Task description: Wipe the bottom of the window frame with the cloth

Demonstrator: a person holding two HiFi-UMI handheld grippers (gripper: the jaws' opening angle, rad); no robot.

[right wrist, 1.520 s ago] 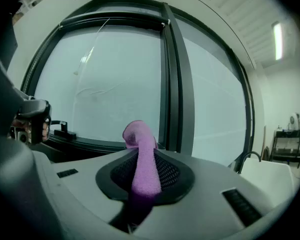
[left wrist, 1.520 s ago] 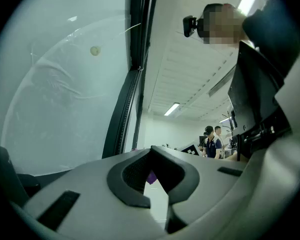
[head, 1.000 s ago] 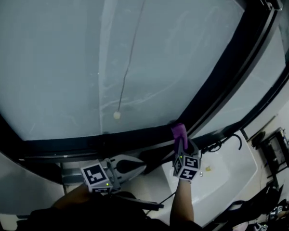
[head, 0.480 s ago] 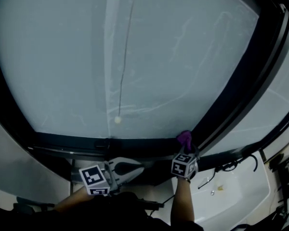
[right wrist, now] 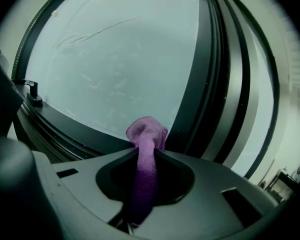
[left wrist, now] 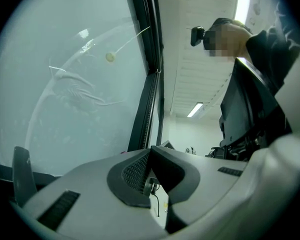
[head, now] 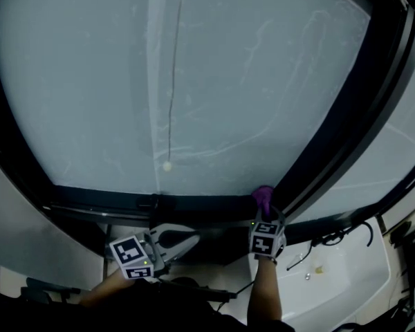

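**Rightward along the window frame (head: 194,205), into its corner**

Since a second ago I've crept toward the right upright. My left gripper (head: 191,239) hangs below, jaws closed on nothing. My right gripper (head: 264,211) pinches the purple cloth (head: 263,196), its wad touching the bottom rail. It looks soft and floppy, so I'd grip near the wad.

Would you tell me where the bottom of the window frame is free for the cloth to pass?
The dark bottom frame rail lies bare between the purple cloth in the right gripper and the small black latch to its left. It is tight at the right corner, where the cloth sits beside the dark upright post.
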